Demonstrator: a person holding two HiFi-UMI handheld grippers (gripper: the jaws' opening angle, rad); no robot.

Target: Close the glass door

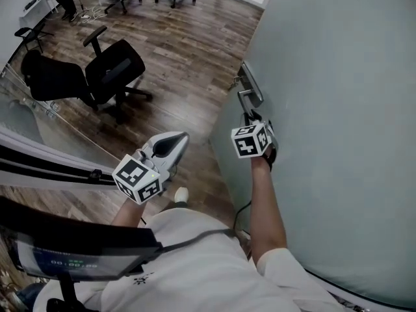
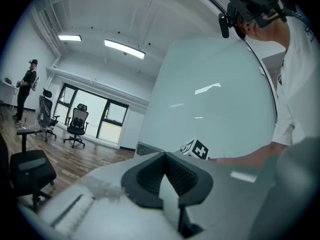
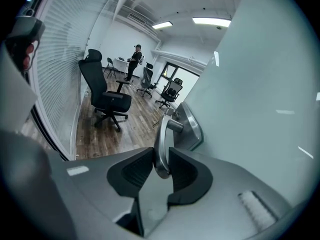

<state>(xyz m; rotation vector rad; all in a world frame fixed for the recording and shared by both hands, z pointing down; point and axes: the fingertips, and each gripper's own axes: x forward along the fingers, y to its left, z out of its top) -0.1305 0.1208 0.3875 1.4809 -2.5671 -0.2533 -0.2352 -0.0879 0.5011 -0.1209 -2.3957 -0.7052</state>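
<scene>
Glass door fills the head view from one to five o'clock; the right gripper clamps its lever handle, likely to swing it shut. Left gripper view: the left gripper is spare, jaws together and empty. Right gripper view: pads pinch the handle; an office chair at ten o'clock seems clear.

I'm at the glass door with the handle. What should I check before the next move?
1. Right gripper clamped on the door handle: ok.
2. Left gripper shut, empty, off the door: ok.
3. Nearest office chair stands apart from the glass door: ok.
4. Person at the room's far end, well away: ok.
5. Door frame and latch side in view: cannot tell.
</scene>
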